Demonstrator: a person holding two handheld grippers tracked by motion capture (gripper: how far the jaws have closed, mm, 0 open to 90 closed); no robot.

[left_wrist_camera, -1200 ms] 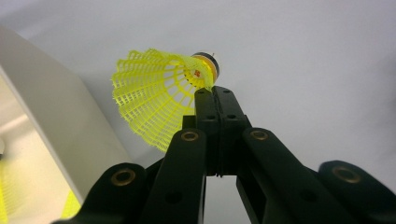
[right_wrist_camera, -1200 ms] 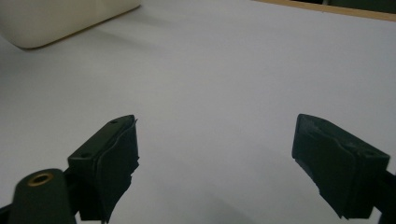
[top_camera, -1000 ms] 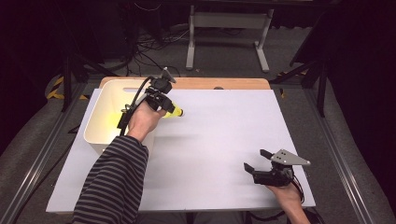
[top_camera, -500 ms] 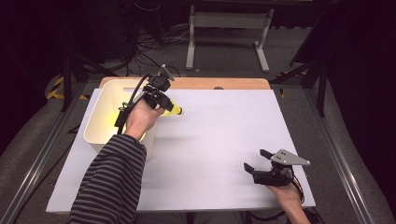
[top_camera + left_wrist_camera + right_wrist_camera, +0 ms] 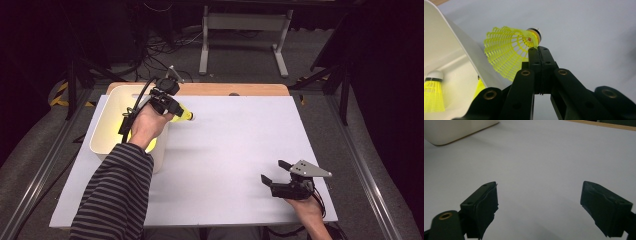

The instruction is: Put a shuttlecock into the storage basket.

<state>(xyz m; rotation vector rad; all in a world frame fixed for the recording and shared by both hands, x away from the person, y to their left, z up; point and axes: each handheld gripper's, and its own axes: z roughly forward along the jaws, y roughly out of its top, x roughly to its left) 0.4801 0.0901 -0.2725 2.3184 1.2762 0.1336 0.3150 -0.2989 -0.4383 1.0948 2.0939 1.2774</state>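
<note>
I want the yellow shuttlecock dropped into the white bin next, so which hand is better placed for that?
The left. The left gripper is already shut on the yellow plastic shuttlecock beside the white plastic bin, while the right gripper sits open at the table's near right corner.

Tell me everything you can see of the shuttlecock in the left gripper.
The shuttlecock has a yellow plastic mesh skirt and a white cork head with a dark band. The shut left gripper pinches the skirt's narrow end near the head. It hangs over the white bin's right rim, head pointing out over the table.
</note>
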